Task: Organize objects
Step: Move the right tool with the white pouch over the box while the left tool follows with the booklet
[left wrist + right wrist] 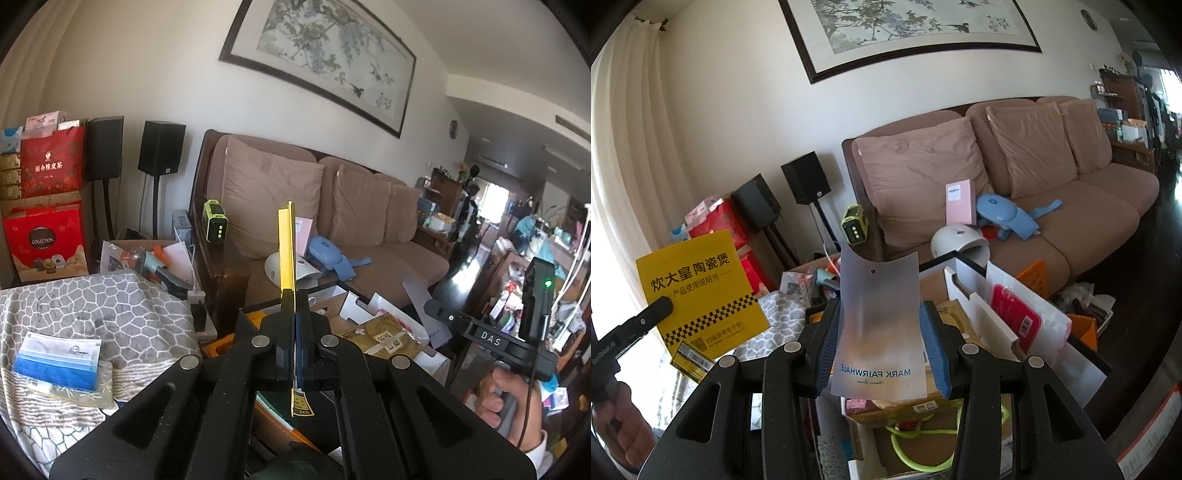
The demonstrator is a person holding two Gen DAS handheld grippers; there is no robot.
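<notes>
Showing two hand-held grippers over a cluttered living-rm floor. Left gripper (294, 325): jaws pressed fully together, pinching a thin yellow instruction booklet (287, 251) edge-on and upright in the left wrist view; in the right wrist view the same booklet (701, 291) shows its yellow cover w/ black Chinese text and a checkered band, held up at left, above the grey-and-white pebble-pattern blanket (110, 306). Right gripper (882, 343): jaws part-way spread, blue pads clamping the two side edges of a frosted translucent plastic sheet (879, 325) printed "MARK FAIRWHALE"; the sheet bows between the pads and sticks up past them, above the box.

Containers: open cardboard box w/ black rim (1086, 354) directly below the right gripper, packed w/ a white card insert (967, 295), a red packet in a clear bag (1015, 314), brown paper packages and a lime-green cord (908, 443). Second open carton (122, 245) beside the sofa arm, holding mixed small items, incl. a grey handheld device (155, 264). Red gift bags (48, 206) stacked at far left.

Surface/room: pack of blue face masks in a clear pouch (59, 354) lies on the blanket. Tan three-seat sofa (1089, 221) carries a pink flat box (958, 203), a light-blue strapped device (1004, 214) and a white dome-shaped lamp (956, 240). Lime-green portable unit (854, 223) sits on the sofa's dark arm. Two black speakers on stands (161, 147) stand by the wall; framed ink painting (325, 59) hangs above the sofa.
</notes>
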